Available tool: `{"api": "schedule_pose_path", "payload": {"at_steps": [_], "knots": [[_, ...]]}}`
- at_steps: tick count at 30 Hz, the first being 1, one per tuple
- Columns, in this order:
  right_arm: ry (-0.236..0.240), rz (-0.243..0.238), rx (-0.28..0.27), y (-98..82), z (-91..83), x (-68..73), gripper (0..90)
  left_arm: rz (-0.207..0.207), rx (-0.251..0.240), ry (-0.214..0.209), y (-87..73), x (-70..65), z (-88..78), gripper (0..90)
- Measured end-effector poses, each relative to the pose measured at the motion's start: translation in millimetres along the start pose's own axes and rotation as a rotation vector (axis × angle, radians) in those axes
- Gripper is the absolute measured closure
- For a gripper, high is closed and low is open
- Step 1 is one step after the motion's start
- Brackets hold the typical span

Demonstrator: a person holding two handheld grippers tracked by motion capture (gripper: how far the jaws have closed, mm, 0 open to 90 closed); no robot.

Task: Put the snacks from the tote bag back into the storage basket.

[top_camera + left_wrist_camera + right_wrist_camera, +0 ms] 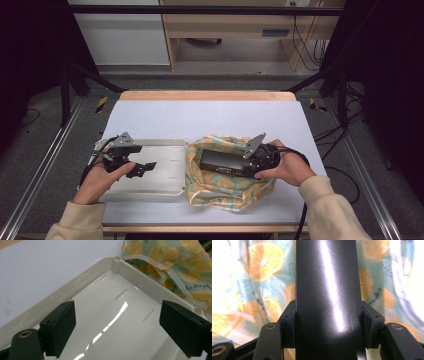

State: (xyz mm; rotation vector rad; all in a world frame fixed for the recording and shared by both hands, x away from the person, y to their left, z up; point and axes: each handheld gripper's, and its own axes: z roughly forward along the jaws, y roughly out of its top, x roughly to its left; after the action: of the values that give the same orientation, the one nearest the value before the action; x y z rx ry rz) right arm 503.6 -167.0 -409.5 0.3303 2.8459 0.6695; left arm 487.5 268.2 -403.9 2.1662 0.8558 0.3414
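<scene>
Black box (226, 163) is sitting clenched btwn right tool (256, 161) pads, over lemon-print cloth bag (220, 187), probably for lifting it out. Left tool (141, 168) is hovering released over white tray (165, 187), awaiting it.

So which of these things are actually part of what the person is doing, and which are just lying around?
Part of the job:
- black box, clamped in the right gripper
- lemon-print cloth under the box
- white tray, with the left gripper open above it

Just around:
- pale blue table cover
- wooden furniture behind the table
- cables on the floor
</scene>
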Motion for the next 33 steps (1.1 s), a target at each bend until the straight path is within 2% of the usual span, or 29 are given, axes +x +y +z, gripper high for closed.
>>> {"api": "schedule_pose_path", "payload": {"at_steps": [3, 8, 13, 14, 18, 22, 25, 28, 33], "knots": [[-0.006, 0.005, -0.010, -1.0, -4.4, 0.1, 43.1, 0.000, 0.003, 0.000, -0.5, 0.5, 0.2, 13.8], [-0.028, 0.019, -0.056, -2.9, -16.1, -1.2, 43.2, 0.002, 0.013, -0.003, -1.3, 0.8, 1.1, 13.7], [-0.043, 0.022, -0.069, -2.1, -24.2, -0.9, 43.2, 0.005, 0.017, -0.003, -1.6, 0.8, 2.0, 13.7], [-0.065, 0.019, -0.079, -1.6, -28.1, -0.6, 43.3, 0.003, 0.018, -0.002, -2.1, 0.7, 2.1, 13.6], [-0.096, 0.029, -0.096, -2.1, -35.1, 0.0, 43.4, -0.001, 0.018, -0.001, -2.6, 1.6, 2.2, 13.6], [-0.104, 0.039, -0.116, -2.5, -40.0, -0.1, 43.3, -0.001, 0.019, 0.000, -2.7, 1.6, 2.7, 13.6], [-0.110, 0.040, -0.117, -1.6, -42.5, 0.1, 43.3, 0.004, 0.009, 0.008, -2.0, 1.7, 2.9, 13.7], [-0.131, 0.059, -0.125, 0.8, -48.3, 0.5, 43.4, -0.004, -0.031, 0.022, -0.6, 3.7, -0.1, 13.7], [-0.138, 0.061, -0.137, 4.4, -56.3, 1.0, 43.4, -0.009, -0.044, 0.023, -1.1, 5.2, -2.9, 13.7]]}}
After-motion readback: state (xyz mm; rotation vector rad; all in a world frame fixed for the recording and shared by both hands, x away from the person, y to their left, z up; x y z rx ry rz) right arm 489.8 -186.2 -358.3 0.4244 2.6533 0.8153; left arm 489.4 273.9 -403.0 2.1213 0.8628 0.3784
